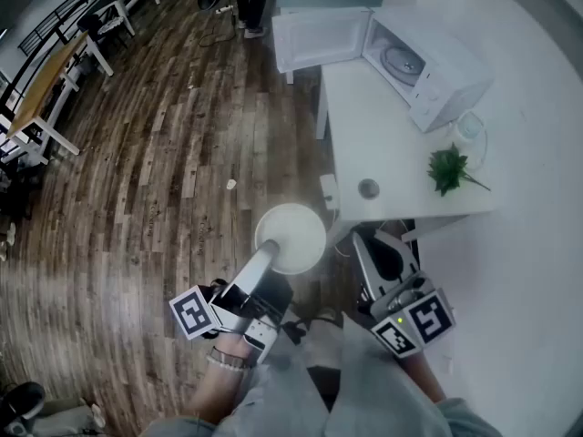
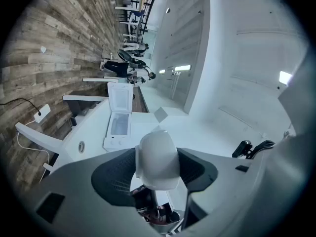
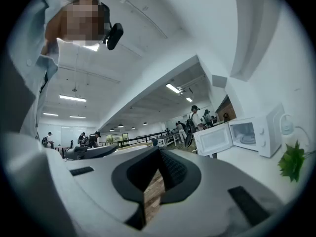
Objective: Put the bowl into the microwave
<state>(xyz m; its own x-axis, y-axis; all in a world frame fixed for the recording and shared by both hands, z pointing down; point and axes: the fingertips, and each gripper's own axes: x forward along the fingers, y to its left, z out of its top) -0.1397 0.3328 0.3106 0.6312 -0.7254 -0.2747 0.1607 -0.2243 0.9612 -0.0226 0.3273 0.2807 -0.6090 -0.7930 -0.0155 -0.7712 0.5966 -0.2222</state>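
Note:
A white bowl hangs over the wooden floor just off the near end of the white table, and my left gripper is shut on its rim. In the left gripper view the bowl fills the gap between the dark pads. The white microwave stands at the table's far end with its door swung open to the left and a glass turntable inside. It also shows in both gripper views. My right gripper is shut and empty, close to the table's near edge.
On the table stand a small green plant, a white jug and a small round object. A power strip hangs at the table's left edge. Desks line the far left, and a person stands beyond the microwave.

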